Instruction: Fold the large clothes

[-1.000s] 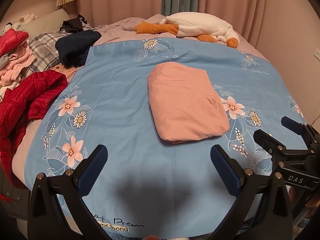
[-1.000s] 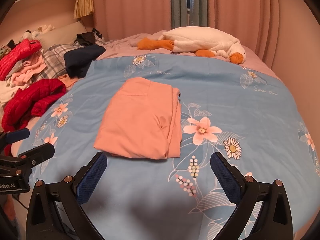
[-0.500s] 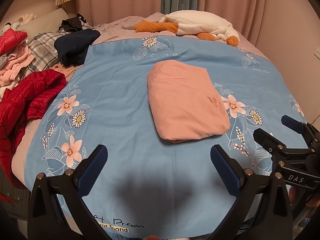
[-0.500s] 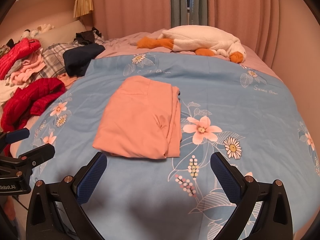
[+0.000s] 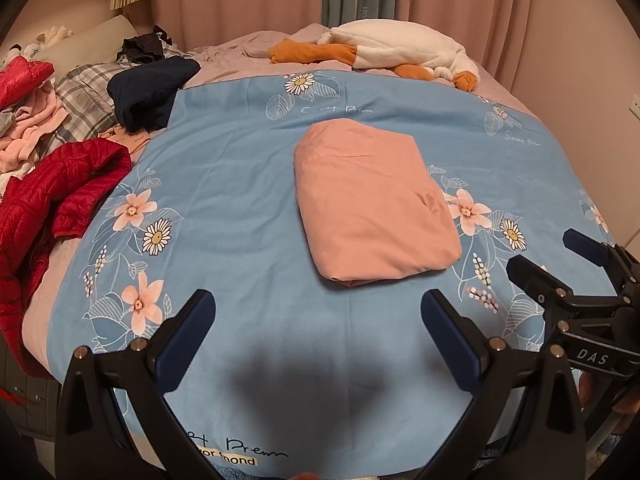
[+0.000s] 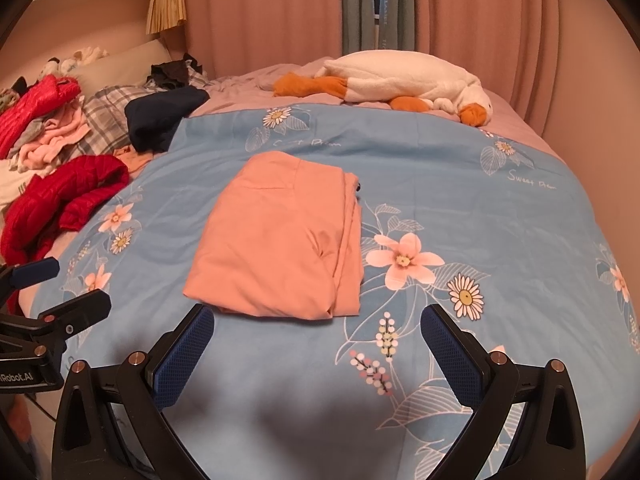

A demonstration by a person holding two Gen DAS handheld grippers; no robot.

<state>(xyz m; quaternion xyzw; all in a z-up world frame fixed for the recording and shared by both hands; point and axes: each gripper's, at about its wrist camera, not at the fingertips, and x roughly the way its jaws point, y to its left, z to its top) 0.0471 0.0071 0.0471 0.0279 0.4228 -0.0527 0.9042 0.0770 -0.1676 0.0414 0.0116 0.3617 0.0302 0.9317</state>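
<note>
A pink garment (image 5: 372, 200) (image 6: 280, 236) lies folded into a thick rectangle in the middle of the blue flowered bedspread (image 5: 240, 184) (image 6: 460, 208). My left gripper (image 5: 318, 332) hovers over the near edge of the bed, open and empty, a short way in front of the fold. My right gripper (image 6: 316, 344) hangs just short of the garment's near edge, also open with nothing between its fingers. In the left wrist view the right gripper (image 5: 560, 256) shows at the right edge; in the right wrist view the left gripper (image 6: 52, 288) shows at the left edge.
A red puffer jacket (image 5: 48, 200) (image 6: 60, 196) and a heap of clothes (image 6: 44, 128) lie at the left. A dark navy garment (image 5: 152, 92) sits at the back left. A white and orange plush goose (image 5: 392, 52) (image 6: 400, 80) rests at the far end, before pink curtains.
Both views have crept slightly nearer and higher. The pink garment has not moved, and both grippers stay open.
</note>
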